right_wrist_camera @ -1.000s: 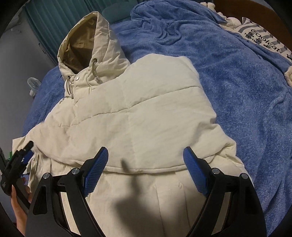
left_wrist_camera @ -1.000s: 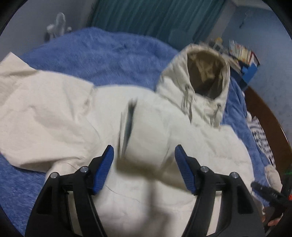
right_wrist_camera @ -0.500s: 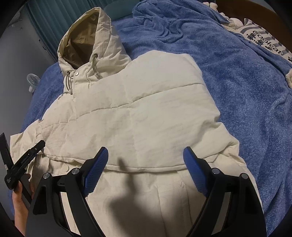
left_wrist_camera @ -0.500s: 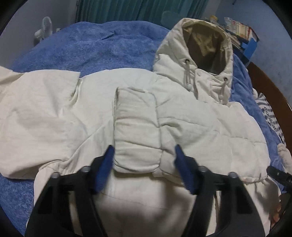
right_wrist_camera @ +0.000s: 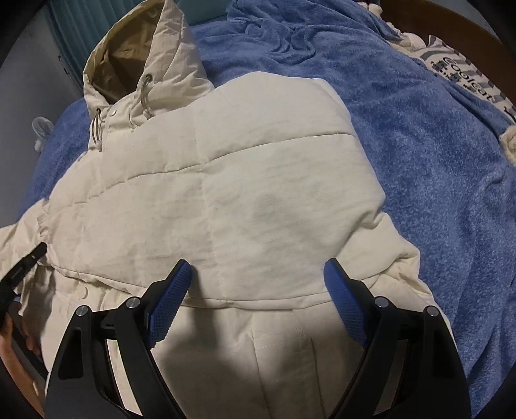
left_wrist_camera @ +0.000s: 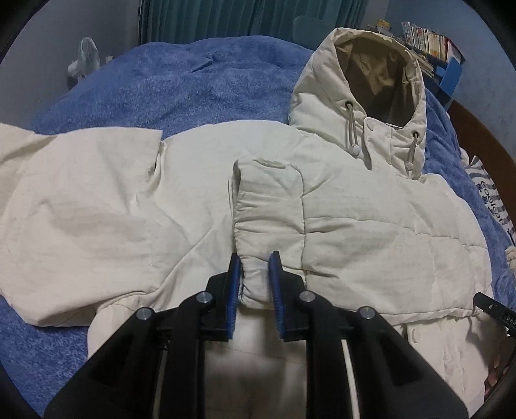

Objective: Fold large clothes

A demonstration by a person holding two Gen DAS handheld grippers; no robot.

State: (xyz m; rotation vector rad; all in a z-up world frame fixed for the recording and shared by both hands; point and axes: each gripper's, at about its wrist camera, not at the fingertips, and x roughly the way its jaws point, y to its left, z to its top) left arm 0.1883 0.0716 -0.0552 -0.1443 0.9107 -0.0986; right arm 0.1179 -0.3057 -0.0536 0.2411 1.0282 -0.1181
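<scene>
A cream hooded puffer jacket [left_wrist_camera: 354, 225] lies front up on a blue blanket, hood [left_wrist_camera: 371, 71] at the far end. Its right sleeve is folded across the chest; the other sleeve [left_wrist_camera: 80, 209] lies spread out to the left. My left gripper [left_wrist_camera: 254, 267] is closing, and its blue pads pinch the bunched cuff [left_wrist_camera: 258, 283] of the folded sleeve. In the right wrist view the jacket [right_wrist_camera: 258, 193] fills the middle. My right gripper [right_wrist_camera: 258, 274] hangs open over its lower edge, with nothing between its fingers.
The blue blanket [right_wrist_camera: 419, 145] covers the bed around the jacket. A striped cloth [right_wrist_camera: 467, 74] and a wooden bed frame [left_wrist_camera: 483, 145] lie to the right. A small fan [left_wrist_camera: 85, 56], a teal curtain [left_wrist_camera: 225, 16] and stacked books [left_wrist_camera: 425, 35] stand beyond the bed.
The left gripper sank toward the jacket and its jaws drew together onto the folded sleeve's cuff. The right gripper stayed open and barely moved.
</scene>
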